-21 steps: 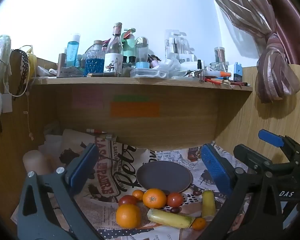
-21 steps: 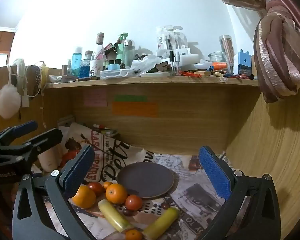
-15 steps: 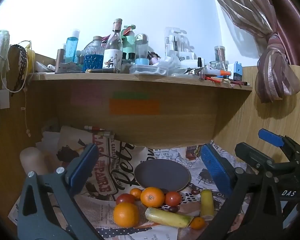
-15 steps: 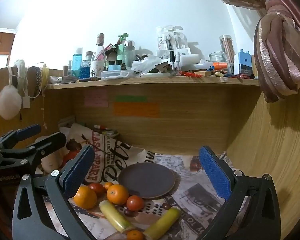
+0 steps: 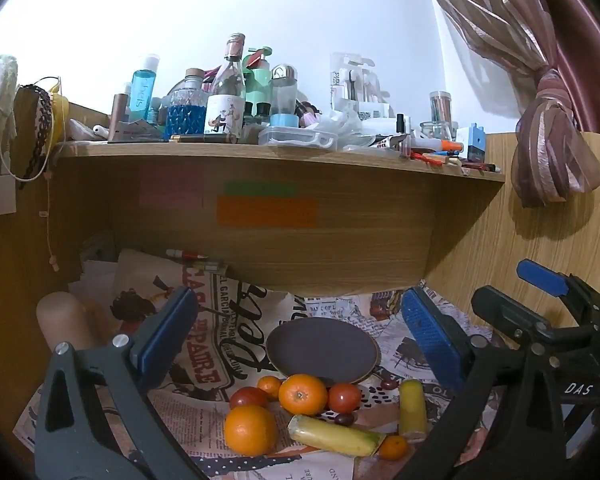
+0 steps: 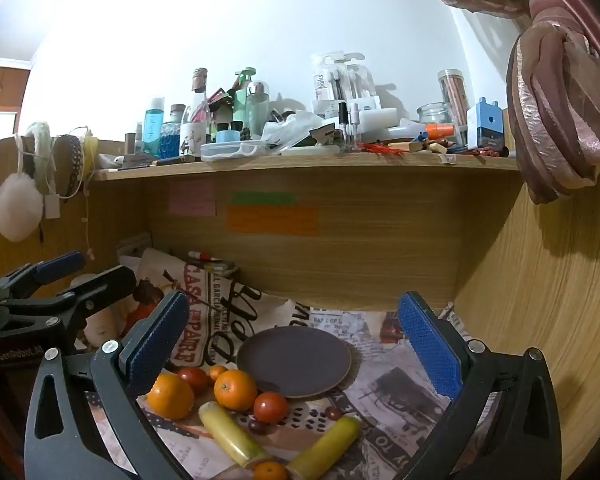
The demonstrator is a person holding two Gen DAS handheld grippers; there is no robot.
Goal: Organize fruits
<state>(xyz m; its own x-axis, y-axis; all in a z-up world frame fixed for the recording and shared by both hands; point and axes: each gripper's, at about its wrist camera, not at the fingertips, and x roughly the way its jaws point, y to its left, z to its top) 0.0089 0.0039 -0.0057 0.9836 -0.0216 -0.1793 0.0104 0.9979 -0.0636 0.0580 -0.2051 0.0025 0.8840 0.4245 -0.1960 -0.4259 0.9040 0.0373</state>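
Orange citrus [image 5: 302, 394] at lower centre awaits the empty brown plate [image 5: 322, 350]; both hand-held grippers, left [image 5: 300, 344] and right [image 6: 296, 350], gape wide, empty; next, probably a descent onto one.

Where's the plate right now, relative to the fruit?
The dark plate lies empty on the newspaper, centre of both wrist views, just behind the fruit; the nearer orange and a tomato sit at its front edge.

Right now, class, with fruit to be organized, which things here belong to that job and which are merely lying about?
Belong to the job:
- oranges
- tomatoes
- yellow banana pieces
- dark plate, still bare
- left gripper and right gripper, both open

Just lying about:
- bottles on the shelf
- sticky notes
- curtain
- printed newspaper cover
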